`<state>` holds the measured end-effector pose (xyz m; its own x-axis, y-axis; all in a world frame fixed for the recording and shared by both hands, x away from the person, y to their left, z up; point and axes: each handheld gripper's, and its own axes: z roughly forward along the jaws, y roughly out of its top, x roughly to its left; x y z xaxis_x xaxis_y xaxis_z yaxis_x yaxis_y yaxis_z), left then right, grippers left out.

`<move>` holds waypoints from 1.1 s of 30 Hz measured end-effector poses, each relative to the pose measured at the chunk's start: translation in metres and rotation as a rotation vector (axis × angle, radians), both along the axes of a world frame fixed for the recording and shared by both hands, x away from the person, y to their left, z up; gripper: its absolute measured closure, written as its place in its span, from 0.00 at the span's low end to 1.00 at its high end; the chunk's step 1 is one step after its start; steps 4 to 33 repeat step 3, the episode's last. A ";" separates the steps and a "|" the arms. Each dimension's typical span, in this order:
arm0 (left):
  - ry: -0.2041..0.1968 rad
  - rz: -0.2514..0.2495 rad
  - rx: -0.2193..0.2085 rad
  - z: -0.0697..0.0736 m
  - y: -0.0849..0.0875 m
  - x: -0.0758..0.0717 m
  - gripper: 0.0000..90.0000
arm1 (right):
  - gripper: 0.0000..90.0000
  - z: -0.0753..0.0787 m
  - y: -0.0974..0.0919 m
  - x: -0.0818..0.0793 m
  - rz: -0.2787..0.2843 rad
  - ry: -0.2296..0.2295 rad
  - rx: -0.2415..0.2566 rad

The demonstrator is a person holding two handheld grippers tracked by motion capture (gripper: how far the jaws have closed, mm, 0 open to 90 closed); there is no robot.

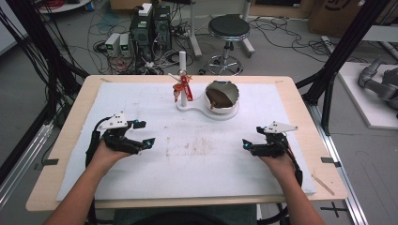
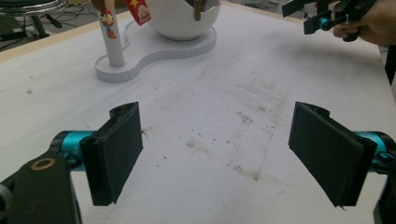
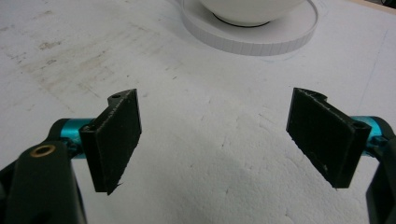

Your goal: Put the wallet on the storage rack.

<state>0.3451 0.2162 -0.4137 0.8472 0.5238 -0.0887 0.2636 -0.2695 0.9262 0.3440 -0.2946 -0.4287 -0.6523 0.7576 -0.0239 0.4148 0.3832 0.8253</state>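
At the far middle of the white mat stands a white stand (image 1: 199, 107) (image 2: 154, 51) (image 3: 261, 35) with a post (image 1: 182, 70) (image 2: 112, 35). A small red figure (image 1: 182, 86) hangs on the post, and a white broken-egg bowl (image 1: 224, 96) (image 2: 184, 16) holding a brown piece (image 1: 219, 97) sits on the stand. My left gripper (image 1: 143, 133) (image 2: 217, 154) rests at the mat's left, open and holding nothing. At the mat's right, my right gripper (image 1: 251, 140) (image 3: 215, 142) is open too, with bare mat between its jaws.
The white mat (image 1: 187, 150) covers a wooden table (image 1: 65, 140) and carries brownish stains at its middle (image 1: 192, 147). Behind the table are a black stool (image 1: 228, 28), computer cases (image 1: 150, 28) and cables on the floor. Black frame posts (image 1: 338, 56) stand at the right.
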 end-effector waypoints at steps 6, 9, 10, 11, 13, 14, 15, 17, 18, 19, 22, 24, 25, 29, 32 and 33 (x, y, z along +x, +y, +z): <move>0.001 0.003 -0.003 0.000 0.000 0.000 0.20 | 0.20 0.000 0.000 0.001 0.005 -0.001 0.002; 0.001 0.003 -0.003 0.000 0.000 0.000 0.20 | 0.20 0.000 0.000 0.001 0.005 -0.001 0.002; 0.001 0.003 -0.003 0.000 0.000 0.000 0.20 | 0.20 0.000 0.000 0.001 0.005 -0.001 0.002; 0.001 0.003 -0.003 0.000 0.000 0.000 0.20 | 0.20 0.000 0.000 0.001 0.005 -0.001 0.002; 0.001 0.003 -0.003 0.000 0.000 0.000 0.20 | 0.20 0.000 0.000 0.001 0.005 -0.001 0.002; 0.001 0.003 -0.003 0.000 0.000 0.000 0.20 | 0.20 0.000 0.000 0.001 0.005 -0.001 0.002; 0.001 0.003 -0.003 0.000 0.000 0.000 0.20 | 0.20 0.000 0.000 0.001 0.005 -0.001 0.002; 0.001 0.003 -0.003 0.000 0.000 0.000 0.20 | 0.20 0.000 0.000 0.001 0.005 -0.001 0.002; 0.001 0.003 -0.003 0.000 0.000 0.000 0.20 | 0.20 0.000 0.000 0.001 0.005 -0.001 0.002; 0.001 0.003 -0.003 0.000 0.000 0.000 0.20 | 0.20 0.000 0.000 0.001 0.005 -0.001 0.002; 0.001 0.003 -0.003 0.000 0.000 0.000 0.20 | 0.20 0.000 0.000 0.001 0.005 -0.001 0.002; 0.001 0.003 -0.003 0.000 0.000 0.000 0.20 | 0.20 0.000 0.000 0.001 0.005 -0.001 0.002; 0.001 0.003 -0.003 0.000 0.000 0.000 0.20 | 0.20 0.000 0.000 0.001 0.005 -0.001 0.002; 0.001 0.003 -0.003 0.000 0.000 0.000 0.20 | 0.20 0.000 0.000 0.001 0.005 -0.001 0.002; 0.001 0.003 -0.003 0.000 0.000 0.000 0.20 | 0.20 0.000 0.000 0.001 0.005 -0.001 0.002; 0.001 0.003 -0.003 0.000 0.000 0.000 0.20 | 0.20 0.000 0.000 0.001 0.005 -0.001 0.002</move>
